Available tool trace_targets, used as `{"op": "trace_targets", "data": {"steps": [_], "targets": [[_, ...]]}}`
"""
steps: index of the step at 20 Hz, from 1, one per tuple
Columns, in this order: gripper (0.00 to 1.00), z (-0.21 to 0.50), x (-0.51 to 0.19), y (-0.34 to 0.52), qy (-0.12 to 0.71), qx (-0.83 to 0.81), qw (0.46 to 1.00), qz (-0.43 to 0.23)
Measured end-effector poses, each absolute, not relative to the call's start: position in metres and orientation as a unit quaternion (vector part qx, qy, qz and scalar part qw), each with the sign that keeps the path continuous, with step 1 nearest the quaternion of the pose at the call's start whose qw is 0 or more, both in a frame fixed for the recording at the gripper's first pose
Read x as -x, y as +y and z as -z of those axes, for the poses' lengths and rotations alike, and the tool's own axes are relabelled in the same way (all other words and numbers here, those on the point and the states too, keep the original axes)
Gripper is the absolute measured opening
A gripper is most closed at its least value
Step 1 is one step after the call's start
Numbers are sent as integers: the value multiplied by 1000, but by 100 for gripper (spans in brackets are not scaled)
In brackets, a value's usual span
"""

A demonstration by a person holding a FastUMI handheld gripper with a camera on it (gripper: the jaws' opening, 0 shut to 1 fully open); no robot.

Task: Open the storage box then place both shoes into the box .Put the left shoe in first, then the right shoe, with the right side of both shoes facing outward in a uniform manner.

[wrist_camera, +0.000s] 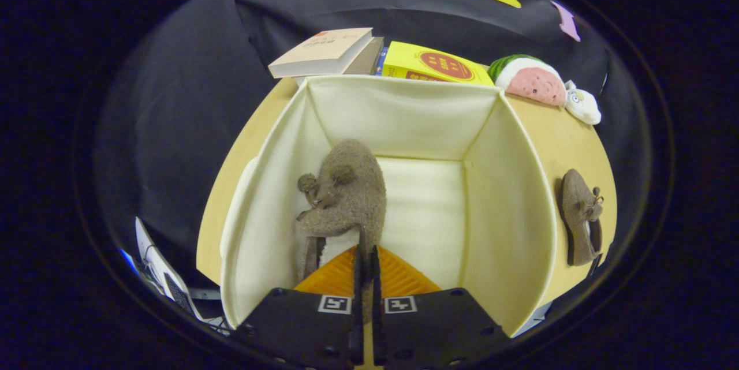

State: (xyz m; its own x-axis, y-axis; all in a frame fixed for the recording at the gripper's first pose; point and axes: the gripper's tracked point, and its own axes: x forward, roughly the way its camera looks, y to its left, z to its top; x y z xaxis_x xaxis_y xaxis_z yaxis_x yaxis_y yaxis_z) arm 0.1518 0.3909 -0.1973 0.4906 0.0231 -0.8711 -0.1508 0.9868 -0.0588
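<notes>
Gripper view: hand-held gripper point(365, 254) pinches fuzzy brown shoe point(346, 191) inside cream storage box point(508, 197); second shoe point(580, 214) outside.

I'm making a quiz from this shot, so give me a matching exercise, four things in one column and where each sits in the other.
Things:
1. brown shoe
2. second brown shoe
3. yellow book
4. watermelon plush

Places:
A. behind the box's far wall, beside other books
B. on the table, outside the box's right wall
C. inside the storage box, gripped by the fingers
D. at the table's far right corner

Pairs: 1-C, 2-B, 3-A, 4-D
</notes>
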Motion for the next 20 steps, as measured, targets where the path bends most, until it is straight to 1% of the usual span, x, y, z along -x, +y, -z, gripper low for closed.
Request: {"op": "trace_targets", "data": {"steps": [1,2,3,4,6,7,8,9,15,20], "targets": [[18,187,-151,391,491,58,867,-60],[24,179,-151,394,477,55,874,-72],[38,165,-148,394,462,53,881,-82],[47,153,-146,392,447,55,888,-91],[68,126,-138,384,417,63,901,-100],[81,112,-135,379,403,69,907,-101],[87,99,-130,369,390,76,912,-100],[97,87,-126,361,380,81,916,-96],[98,42,-115,284,351,99,929,-59],[98,33,-123,206,355,93,930,-32]]}}
